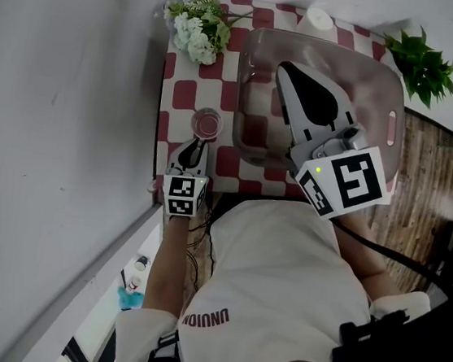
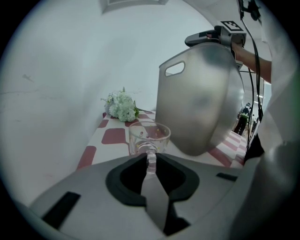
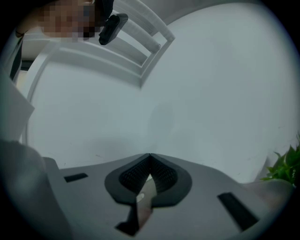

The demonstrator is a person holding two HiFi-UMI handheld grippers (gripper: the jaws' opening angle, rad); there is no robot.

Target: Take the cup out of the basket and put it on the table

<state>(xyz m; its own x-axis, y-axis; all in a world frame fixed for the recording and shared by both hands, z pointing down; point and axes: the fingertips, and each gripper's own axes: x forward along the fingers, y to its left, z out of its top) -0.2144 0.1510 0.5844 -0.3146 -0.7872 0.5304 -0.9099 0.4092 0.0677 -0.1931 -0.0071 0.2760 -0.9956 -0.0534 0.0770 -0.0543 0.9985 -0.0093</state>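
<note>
1. Clear glass cup (image 1: 207, 122) – upright over the red-checked table (image 1: 167, 128), just left of the basket.
2. Translucent grey basket (image 1: 393, 127) – raised and tilted, slot handles at its ends.

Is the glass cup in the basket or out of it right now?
Out. The cup stands upright on the checked table beside the basket, its handle between the left tongs.

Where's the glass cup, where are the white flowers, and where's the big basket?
cup (image 2: 149, 137), left gripper view, on its clear glass wall
flowers (image 1: 196, 37), head view, on the white blossoms
basket (image 2: 201, 98), left gripper view, on its grey underside
</note>
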